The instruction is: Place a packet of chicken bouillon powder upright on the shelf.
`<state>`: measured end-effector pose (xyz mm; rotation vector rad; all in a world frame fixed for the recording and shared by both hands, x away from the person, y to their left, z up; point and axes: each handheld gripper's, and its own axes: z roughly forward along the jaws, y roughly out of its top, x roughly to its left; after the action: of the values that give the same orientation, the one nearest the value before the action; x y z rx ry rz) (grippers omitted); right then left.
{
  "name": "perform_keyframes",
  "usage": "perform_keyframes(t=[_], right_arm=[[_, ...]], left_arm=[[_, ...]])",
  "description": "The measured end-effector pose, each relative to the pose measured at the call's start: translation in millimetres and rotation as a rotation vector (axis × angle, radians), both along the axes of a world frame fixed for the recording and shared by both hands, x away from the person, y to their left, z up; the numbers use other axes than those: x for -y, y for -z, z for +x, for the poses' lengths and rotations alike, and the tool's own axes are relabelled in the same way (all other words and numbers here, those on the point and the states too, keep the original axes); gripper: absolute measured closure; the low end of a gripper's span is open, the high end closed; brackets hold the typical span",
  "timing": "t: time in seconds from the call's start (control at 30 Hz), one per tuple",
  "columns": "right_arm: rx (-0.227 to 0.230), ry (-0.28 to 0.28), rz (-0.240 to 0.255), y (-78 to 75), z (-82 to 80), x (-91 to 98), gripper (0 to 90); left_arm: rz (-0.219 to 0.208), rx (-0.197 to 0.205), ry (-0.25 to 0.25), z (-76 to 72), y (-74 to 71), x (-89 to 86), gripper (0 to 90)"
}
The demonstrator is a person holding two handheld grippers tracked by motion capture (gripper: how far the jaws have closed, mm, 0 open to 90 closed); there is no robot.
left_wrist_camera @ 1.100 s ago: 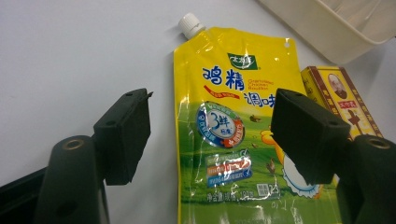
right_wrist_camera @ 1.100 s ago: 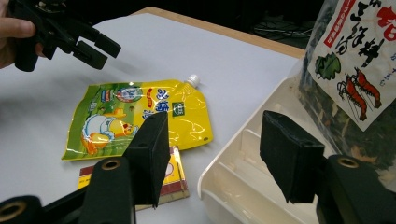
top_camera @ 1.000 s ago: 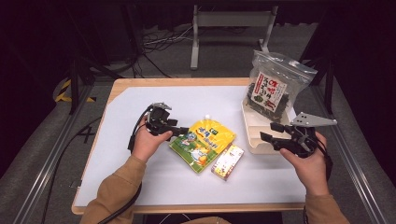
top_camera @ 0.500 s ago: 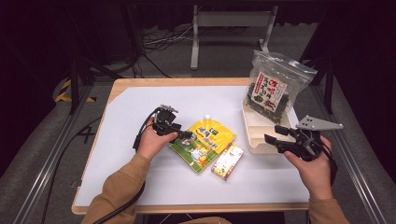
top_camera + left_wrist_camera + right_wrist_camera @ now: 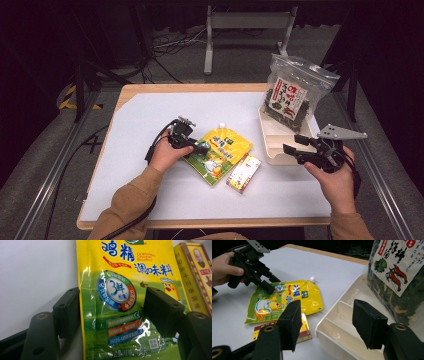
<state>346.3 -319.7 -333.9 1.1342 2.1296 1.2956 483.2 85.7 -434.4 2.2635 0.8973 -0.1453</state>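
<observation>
A yellow-green chicken bouillon pouch (image 5: 220, 152) lies flat mid-table. My left gripper (image 5: 200, 148) is down on the pouch's left end. In the left gripper view its jaws straddle the pouch (image 5: 120, 302): one pad sits just off the pouch's edge, the other above the printed face. The jaws have just been closing, but a gap remains at each pad, so my left gripper (image 5: 113, 312) is open. My right gripper (image 5: 292, 152) hovers open by the near corner of the white tray (image 5: 272, 142) with nothing between its pads (image 5: 372, 322).
A small yellow and red box (image 5: 243, 172) lies just right of the pouch, toward the person. A clear bag of dried seaweed with a shrimp label (image 5: 290, 95) stands in the tray's far end. The tray's near compartments (image 5: 342, 322) hold nothing.
My left gripper has come down and to the right onto the pouch's left end, and its jaws are narrower. The right gripper has stayed in place.
</observation>
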Motion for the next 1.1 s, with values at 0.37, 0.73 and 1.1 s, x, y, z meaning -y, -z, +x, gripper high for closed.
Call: perform_keyframes(t=[0.37, 0.73, 1.1], right_arm=[[-0.01, 0.005, 0.006, 3.3, 3.5, -0.3, 40.6], [-0.016, -0.009, 0.009, 4.2, 4.2, -4.7, 40.5], [-0.02, -0.009, 0.007, 6.3, 4.9, -2.0, 40.5]], left_arm=[[0.015, 0.013, -0.007, -8.7, -0.3, 6.3, 55.4], [0.072, 0.108, -0.028, -19.1, -4.2, 12.2, 75.6], [0.017, 0.075, -0.038, -17.1, -7.5, 5.5, 84.1]])
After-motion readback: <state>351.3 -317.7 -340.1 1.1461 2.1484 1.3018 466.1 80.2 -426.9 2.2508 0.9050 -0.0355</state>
